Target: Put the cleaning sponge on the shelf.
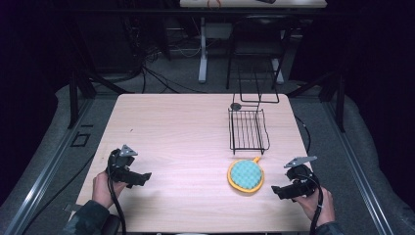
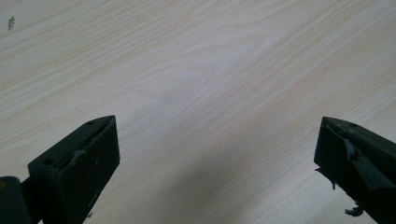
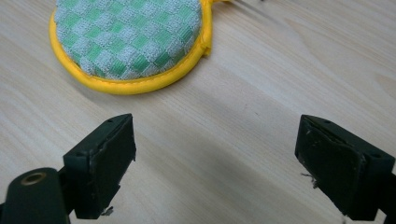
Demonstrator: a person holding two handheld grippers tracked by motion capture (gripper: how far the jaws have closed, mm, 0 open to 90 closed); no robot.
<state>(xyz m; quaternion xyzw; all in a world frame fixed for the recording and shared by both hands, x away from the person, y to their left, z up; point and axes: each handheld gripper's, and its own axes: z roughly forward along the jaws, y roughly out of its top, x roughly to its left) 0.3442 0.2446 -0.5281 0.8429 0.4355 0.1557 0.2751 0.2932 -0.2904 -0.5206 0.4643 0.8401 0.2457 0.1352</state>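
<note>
A round pot holder [image 1: 245,175] with a green checked face and yellow trim lies flat on the wooden table [image 1: 186,127], right of centre near the front. My right gripper [image 1: 278,190] hovers just right of it, open, jaws pointing toward it with nothing between them. In the right gripper view the pot holder [image 3: 130,39] lies just beyond the open right gripper [image 3: 215,165]. My left gripper [image 1: 145,177] is over the front left of the table, open and empty. In the left gripper view, bare wood lies between the jaws of the left gripper [image 2: 217,163].
A black wire rack [image 1: 248,129] stands behind the pot holder at the right back of the table, with a small dark round object [image 1: 236,106] beside its far corner. The table's front edge is close to both hands.
</note>
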